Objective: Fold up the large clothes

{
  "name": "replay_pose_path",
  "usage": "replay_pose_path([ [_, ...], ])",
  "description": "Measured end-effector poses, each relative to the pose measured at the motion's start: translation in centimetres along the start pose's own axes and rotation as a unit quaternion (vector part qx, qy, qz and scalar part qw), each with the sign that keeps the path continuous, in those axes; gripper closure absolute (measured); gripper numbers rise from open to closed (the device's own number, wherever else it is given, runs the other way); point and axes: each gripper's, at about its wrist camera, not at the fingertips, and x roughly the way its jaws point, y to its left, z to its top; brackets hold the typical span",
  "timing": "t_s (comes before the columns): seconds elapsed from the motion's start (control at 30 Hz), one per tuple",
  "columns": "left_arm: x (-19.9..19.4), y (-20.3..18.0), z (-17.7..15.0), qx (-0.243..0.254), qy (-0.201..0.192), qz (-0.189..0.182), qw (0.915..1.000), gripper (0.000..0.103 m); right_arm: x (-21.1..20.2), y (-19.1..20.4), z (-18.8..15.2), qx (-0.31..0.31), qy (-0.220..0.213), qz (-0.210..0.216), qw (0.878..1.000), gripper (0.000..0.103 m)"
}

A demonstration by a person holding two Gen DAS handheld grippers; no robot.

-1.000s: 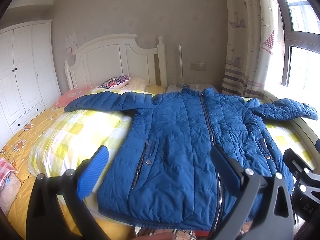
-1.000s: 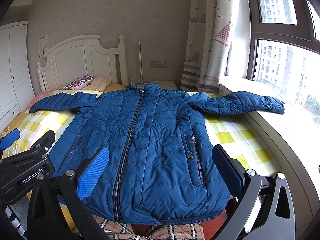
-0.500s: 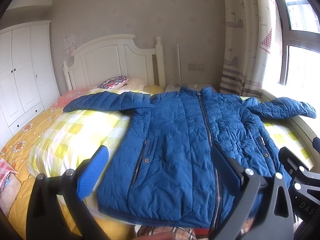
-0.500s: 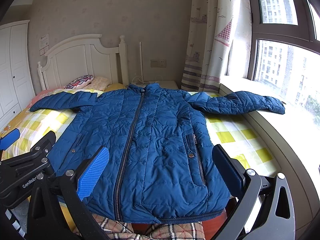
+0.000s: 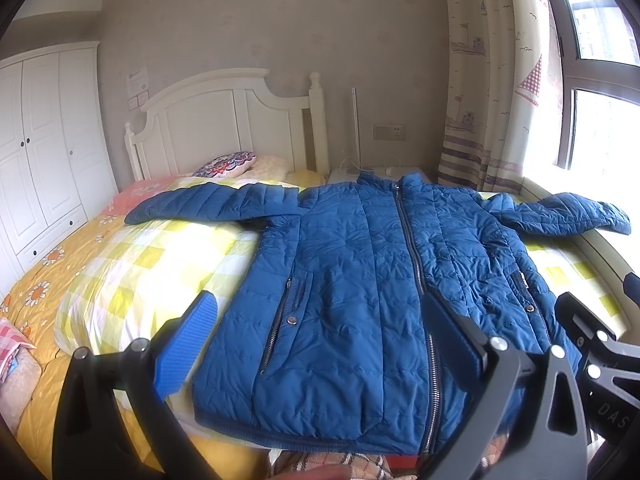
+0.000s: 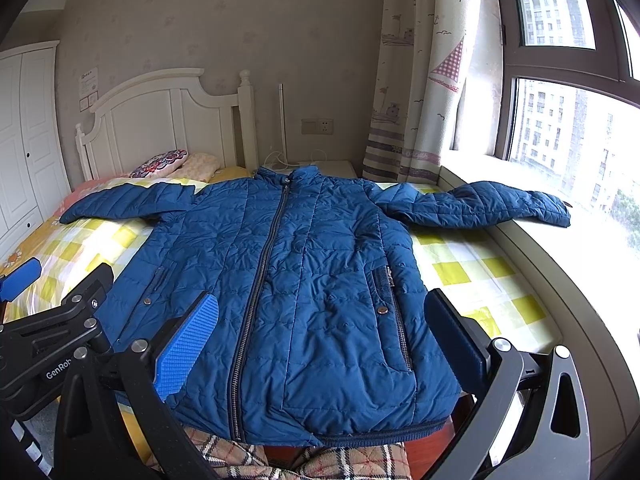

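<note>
A large blue quilted jacket (image 5: pixel 360 280) lies flat and zipped on the bed, collar towards the headboard, both sleeves spread sideways; it also fills the right wrist view (image 6: pixel 288 288). My left gripper (image 5: pixel 320 344) is open and empty, hovering above the jacket's hem on its left half. My right gripper (image 6: pixel 320 340) is open and empty above the hem on its right half. The left gripper shows at the left edge of the right wrist view (image 6: pixel 56 328); the right one shows at the right edge of the left wrist view (image 5: pixel 600 344).
The bed has a yellow checked quilt (image 5: pixel 152 264) and a white headboard (image 5: pixel 224 124) with pillows (image 5: pixel 228 162). A white wardrobe (image 5: pixel 36 152) stands left. A window sill (image 6: pixel 560 240) and curtain (image 6: pixel 420 80) are right. A plaid cloth (image 6: pixel 304 462) lies at the foot.
Both grippers shifted slightly, so the jacket sits a little lower and left in the left wrist view. The jaws stay open and the jacket has not moved.
</note>
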Motion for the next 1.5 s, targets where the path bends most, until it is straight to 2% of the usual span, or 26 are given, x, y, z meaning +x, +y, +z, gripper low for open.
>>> replay_pose_path([
  [0.73,0.0,-0.1,0.0,0.000,0.001,0.000,1.0000,0.002,0.3,0.2,-0.6,0.001,0.003,0.002,1.000,0.004],
  [0.97,0.1,-0.6,-0.9,-0.001,0.011,-0.003,0.9999,0.002,1.1,-0.1,-1.0,0.006,0.012,0.002,1.000,0.004],
  [1.27,4.3,-1.5,-1.5,0.010,0.054,-0.010,0.9984,0.002,5.3,-1.4,-1.7,0.025,0.054,-0.005,0.998,0.004],
  [1.5,10.5,-3.5,-1.0,0.027,0.103,-0.011,0.9943,0.002,12.0,-5.7,-0.5,0.066,0.094,-0.036,0.993,0.004],
])
